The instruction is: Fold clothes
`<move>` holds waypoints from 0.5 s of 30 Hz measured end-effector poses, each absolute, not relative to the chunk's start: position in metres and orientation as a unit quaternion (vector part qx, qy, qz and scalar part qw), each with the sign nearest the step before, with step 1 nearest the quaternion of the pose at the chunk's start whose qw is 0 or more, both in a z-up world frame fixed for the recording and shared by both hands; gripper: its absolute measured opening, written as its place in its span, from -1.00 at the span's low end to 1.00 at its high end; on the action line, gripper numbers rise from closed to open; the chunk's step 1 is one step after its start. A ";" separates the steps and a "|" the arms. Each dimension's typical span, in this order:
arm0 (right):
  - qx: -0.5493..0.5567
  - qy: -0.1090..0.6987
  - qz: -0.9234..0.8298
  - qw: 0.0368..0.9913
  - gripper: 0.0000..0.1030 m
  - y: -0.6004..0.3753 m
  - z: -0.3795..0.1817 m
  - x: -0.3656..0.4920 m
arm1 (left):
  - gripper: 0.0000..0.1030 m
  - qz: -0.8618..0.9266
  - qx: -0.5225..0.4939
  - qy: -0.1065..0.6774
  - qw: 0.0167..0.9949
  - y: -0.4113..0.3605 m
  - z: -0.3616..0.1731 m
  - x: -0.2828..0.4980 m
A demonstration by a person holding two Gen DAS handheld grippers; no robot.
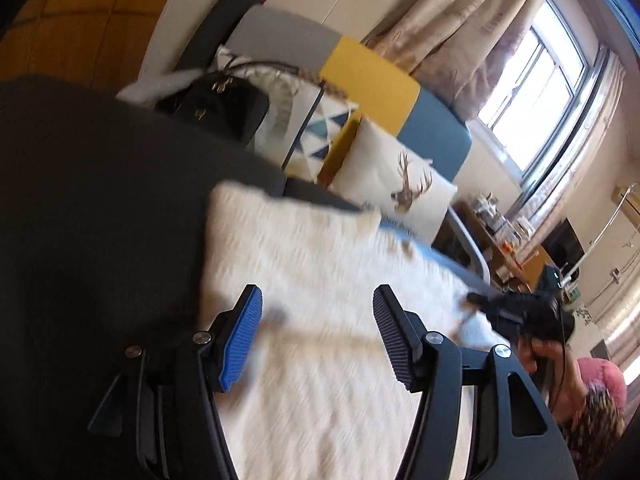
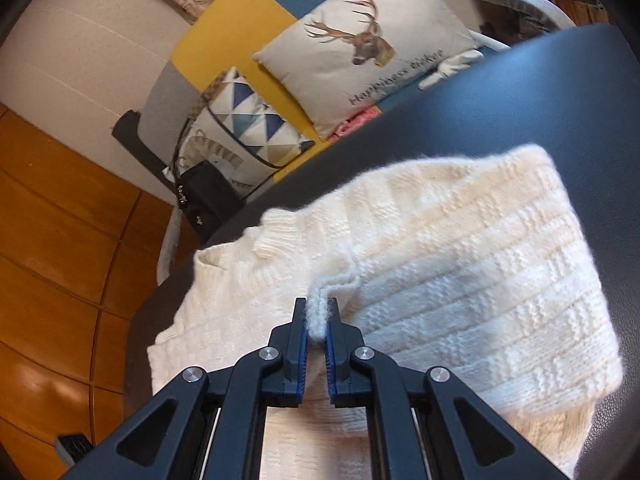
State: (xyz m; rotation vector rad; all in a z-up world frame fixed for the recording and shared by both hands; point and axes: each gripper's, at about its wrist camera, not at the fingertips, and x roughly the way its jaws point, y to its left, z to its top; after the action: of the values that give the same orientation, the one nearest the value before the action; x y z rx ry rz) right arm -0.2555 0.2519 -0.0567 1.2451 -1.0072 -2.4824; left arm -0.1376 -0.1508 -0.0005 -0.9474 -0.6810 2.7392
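Note:
A white cable-knit sweater [image 2: 460,264] lies partly folded on a dark tabletop [image 2: 560,92]. In the right wrist view my right gripper [image 2: 318,316] is shut on a raised ridge of the knit near the sweater's middle. The left wrist view, blurred, shows the same sweater [image 1: 320,264] below my left gripper [image 1: 318,308]. Its fingers stand apart above the knit with nothing pinched between them. At the sweater's right edge the right gripper [image 1: 516,312] shows as a dark shape held by a hand [image 1: 540,354].
Behind the table stands a sofa with a deer-print cushion [image 2: 360,48], a triangle-patterned cushion [image 2: 248,128] and a black bag [image 2: 208,200]. A wooden floor [image 2: 52,240] lies to the left. A window [image 1: 536,92] and curtain [image 1: 460,32] are at the far right.

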 end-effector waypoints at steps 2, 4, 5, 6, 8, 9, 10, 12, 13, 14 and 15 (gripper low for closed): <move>0.399 -0.332 -0.849 0.100 -0.88 0.249 -0.046 -0.254 | 0.19 0.922 -0.318 -0.213 0.064 -0.141 -0.001 -0.160; 0.383 -0.306 -0.867 0.089 -0.88 0.247 -0.036 -0.249 | 0.19 0.925 -0.323 -0.198 0.041 -0.132 -0.009 -0.182; 0.384 -0.291 -0.873 0.078 -0.88 0.245 -0.035 -0.247 | 0.19 0.925 -0.328 -0.191 0.030 -0.128 -0.014 -0.192; 0.401 -0.282 -0.869 0.067 -0.88 0.245 -0.043 -0.248 | 0.19 0.922 -0.342 -0.181 0.013 -0.127 -0.023 -0.201; 0.434 -0.263 -0.861 0.045 -0.86 0.244 -0.061 -0.250 | 0.18 0.910 -0.383 -0.160 -0.019 -0.127 -0.044 -0.217; 0.447 -0.257 -0.856 0.037 -0.82 0.245 -0.069 -0.251 | 0.17 0.908 -0.388 -0.156 -0.021 -0.127 -0.050 -0.218; 0.448 -0.265 -0.853 0.043 -0.83 0.248 -0.077 -0.250 | 0.18 0.910 -0.385 -0.154 -0.019 -0.128 -0.053 -0.216; 0.442 -0.278 -0.851 0.049 -0.80 0.254 -0.082 -0.246 | 0.18 0.911 -0.384 -0.150 -0.018 -0.127 -0.054 -0.213; 0.438 -0.284 -0.852 0.050 -0.76 0.258 -0.082 -0.244 | 0.18 0.911 -0.384 -0.150 -0.018 -0.127 -0.054 -0.212; 0.433 -0.288 -0.853 0.047 -0.73 0.262 -0.081 -0.241 | 0.19 0.911 -0.383 -0.150 -0.017 -0.127 -0.053 -0.212; 0.427 -0.285 -0.858 0.026 -0.70 0.264 -0.075 -0.237 | 0.19 0.911 -0.383 -0.150 -0.017 -0.127 -0.053 -0.211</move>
State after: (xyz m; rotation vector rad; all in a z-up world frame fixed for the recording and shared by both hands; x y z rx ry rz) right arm -0.2366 0.2639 -0.0752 1.3182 -0.8816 -2.6511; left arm -0.2109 -0.1269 -0.0525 -1.2160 -0.4776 2.8941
